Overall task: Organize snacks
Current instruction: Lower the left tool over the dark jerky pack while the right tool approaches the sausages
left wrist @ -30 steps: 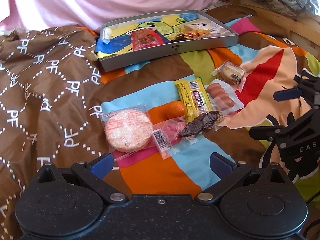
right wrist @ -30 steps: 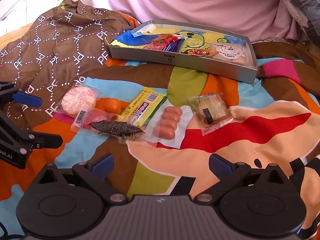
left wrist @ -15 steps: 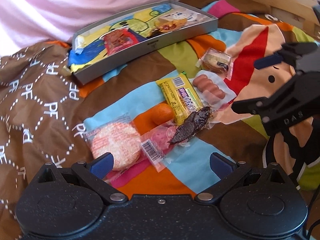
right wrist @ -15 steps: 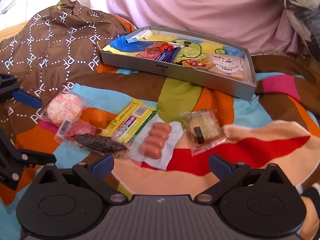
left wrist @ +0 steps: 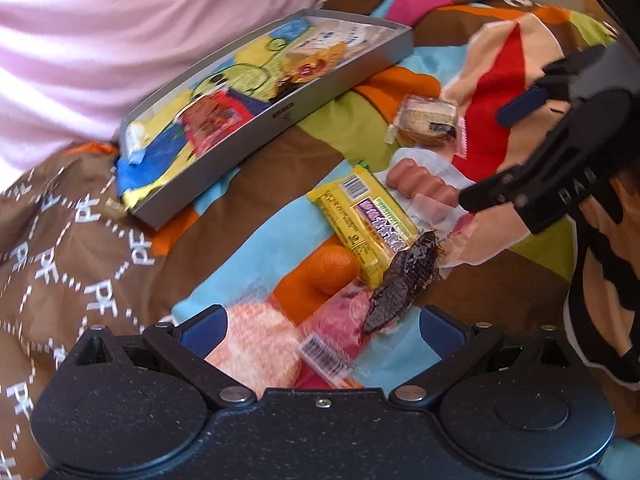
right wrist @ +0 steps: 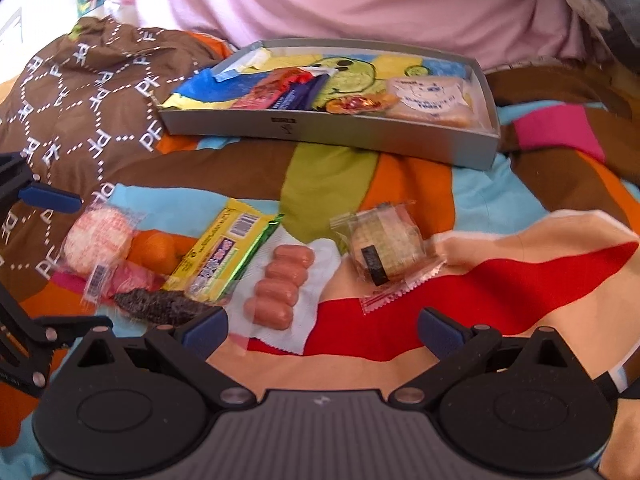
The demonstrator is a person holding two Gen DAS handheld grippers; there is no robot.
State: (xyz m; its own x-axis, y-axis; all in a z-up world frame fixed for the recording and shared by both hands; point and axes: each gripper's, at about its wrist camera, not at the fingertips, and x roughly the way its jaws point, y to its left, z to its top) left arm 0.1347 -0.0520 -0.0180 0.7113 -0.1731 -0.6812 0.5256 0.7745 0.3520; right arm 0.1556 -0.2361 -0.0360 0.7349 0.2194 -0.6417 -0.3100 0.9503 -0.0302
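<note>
Snacks: loose cluster on the patchwork bedspread, on the near side of the grey tray
Yellow bar: long axis runs near-left to far-right in the right wrist view, barcode end pointing toward the tray; its near end touches the dark dried strip
Dark dried strip: long axis roughly left to right in that view, one tip beside the right gripper's left finger
Sausage pack: four links in a row running near to far, just right of the yellow bar
Round pink cake: left end of the cluster, touching the orange
Wrapped biscuit: right of the sausages, a little apart
Pink packet: barcode end nearest the left camera, dark strip lying over its far end
Grey tray: far side, already holding several wrappers, long axis left to right
Left gripper: jaws spread wide, nothing between them, low over the round cake and pink packet
Right gripper: jaws spread wide, nothing gripped, near the sausages
</note>
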